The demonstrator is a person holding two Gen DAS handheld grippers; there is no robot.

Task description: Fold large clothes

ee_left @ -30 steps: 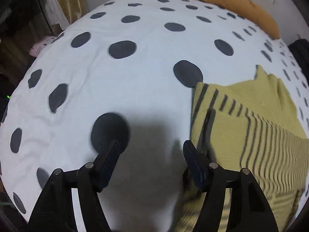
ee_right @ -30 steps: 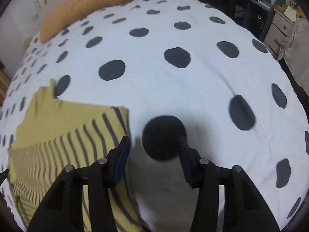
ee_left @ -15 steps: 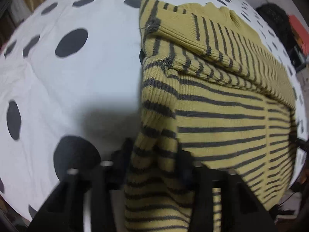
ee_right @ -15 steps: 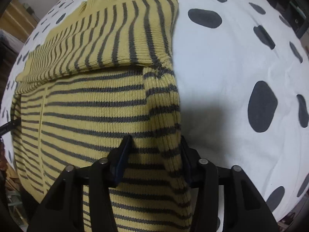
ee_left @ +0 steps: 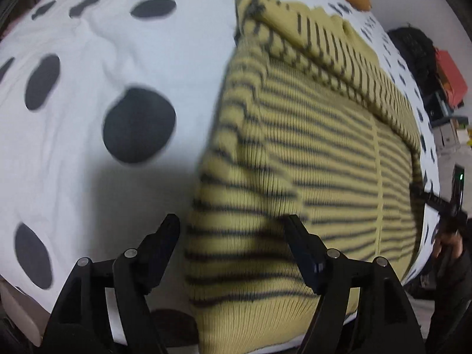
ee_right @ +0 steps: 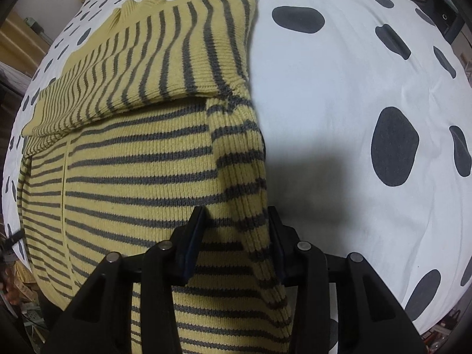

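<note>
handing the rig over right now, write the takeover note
Left gripper: open, jaws just widened, astride the sweater's left edge, not gripping.
Right gripper: around the folded-in sleeve at the right edge; grip unclear.
Sweater lies flat on the spotted bedsheet.
Done: sleeves folded in, the other across the chest.
Left: probably fold the hem up toward the collar.

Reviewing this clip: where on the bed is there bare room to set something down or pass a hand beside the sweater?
Free: the spotted white sheet on the side of the striped sweater where the left hand-held gripper works, and the wide stretch beyond the sweater's folded edge in the right wrist view. Crowded: the sweater's near hem, where the right hand-held gripper straddles the edge.
</note>
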